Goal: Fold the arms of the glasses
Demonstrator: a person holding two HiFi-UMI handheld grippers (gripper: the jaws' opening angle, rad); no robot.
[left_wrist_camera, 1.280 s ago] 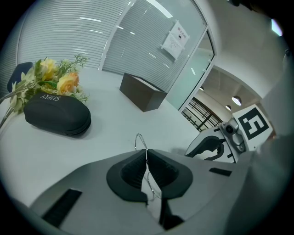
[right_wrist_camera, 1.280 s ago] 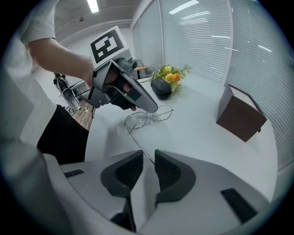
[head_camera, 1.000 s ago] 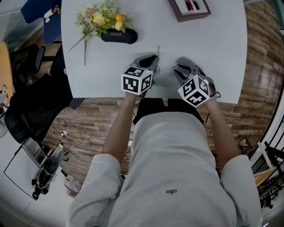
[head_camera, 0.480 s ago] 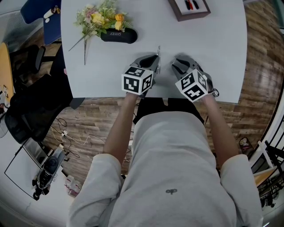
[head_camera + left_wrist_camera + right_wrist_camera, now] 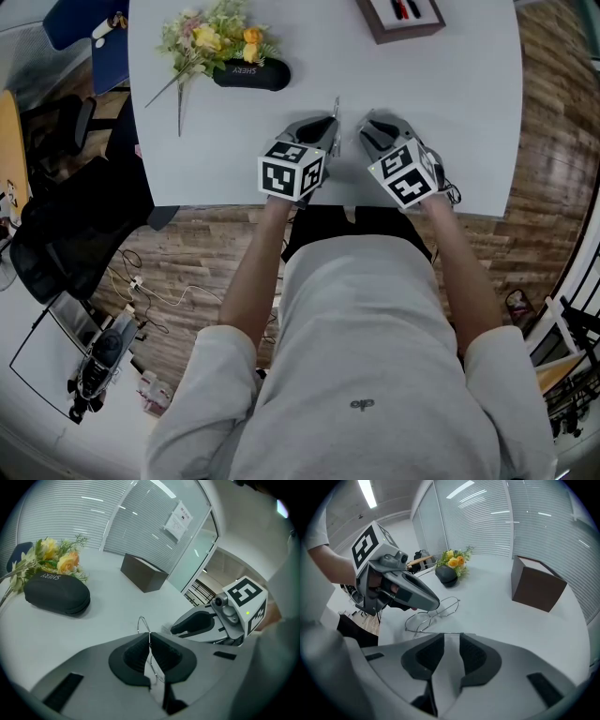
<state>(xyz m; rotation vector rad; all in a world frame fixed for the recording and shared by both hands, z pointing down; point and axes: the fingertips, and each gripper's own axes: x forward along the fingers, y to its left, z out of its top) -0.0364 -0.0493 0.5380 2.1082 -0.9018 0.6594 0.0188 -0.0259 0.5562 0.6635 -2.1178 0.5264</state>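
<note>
Right gripper [image 5: 373, 133] has closed in on the left gripper [image 5: 325, 131] since a second ago. Its jaws narrowed slightly but stand apart, empty. Left jaws pinch the glasses [image 5: 434, 615] by the frame, near the desk's [image 5: 450, 112] near edge. Our judgement: arm-folding is about to start.

A pale grey table [image 5: 450, 112] stands on a wood-plank floor [image 5: 548, 187]. At the left of the head view a black chair [image 5: 56, 239] sits beside the table, with cables [image 5: 155, 291] trailing over the planks, and a blue chair [image 5: 80, 23] stands at the far corner. A metal railing [image 5: 572, 319] shows at the right edge. Closed white blinds [image 5: 70, 517] line the walls. Next to them is a glass partition [image 5: 192, 555] bearing a paper notice [image 5: 178, 519]. Overhead, a strip light [image 5: 369, 493] is lit.
</note>
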